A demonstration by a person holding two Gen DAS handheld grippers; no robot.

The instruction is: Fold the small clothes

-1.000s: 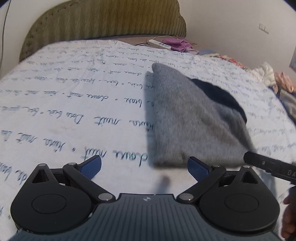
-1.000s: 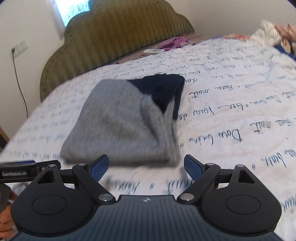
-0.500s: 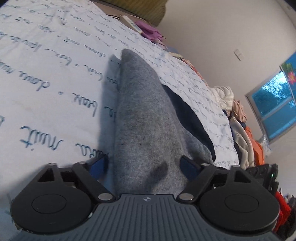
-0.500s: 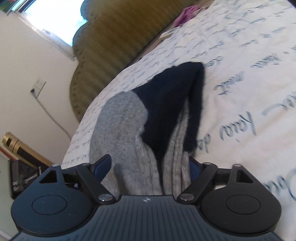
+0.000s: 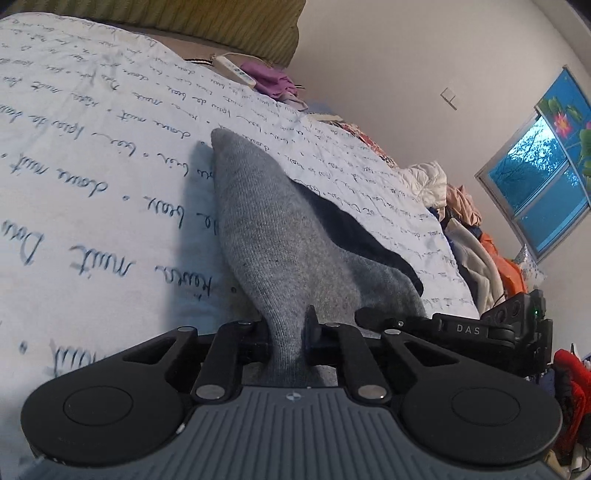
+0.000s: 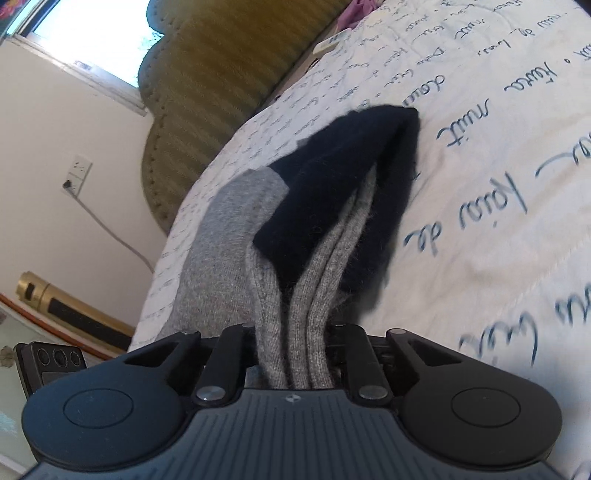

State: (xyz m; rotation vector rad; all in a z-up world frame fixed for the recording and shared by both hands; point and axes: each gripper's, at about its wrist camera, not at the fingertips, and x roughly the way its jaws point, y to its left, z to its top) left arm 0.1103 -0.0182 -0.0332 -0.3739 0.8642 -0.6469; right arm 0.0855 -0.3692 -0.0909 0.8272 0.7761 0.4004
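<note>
Bed: a wide bed (image 5: 110, 155) covered by a white quilt printed with blue handwritten script is used as the folding surface; the garment is laid on it, near the edge where both tools are held.
Headboard: an olive, ribbed, padded headboard (image 6: 221, 74) is seen at the far end of the bed, with a white remote and a crumpled purple cloth (image 5: 271, 79) left just in front of it.
Room: pale walls, a bright window (image 6: 85, 33) and a heap of mixed laundry (image 5: 476, 243) beside the bed are visible.
Garment: a small grey knitted garment with a dark navy panel (image 5: 280, 243) is already folded into layers, judging by the stacked edges; its near edge is lifted off the quilt.
Left claw: the left claw (image 5: 290, 339) is being closed, with one near corner of the grey knit pinched between its pads.
Right claw: the right claw (image 6: 291, 350) is being closed on the other near corner, where several grey layers are gripped together.
Reason: both near corners are probably held so that edge can be carried over for a further fold.
</note>
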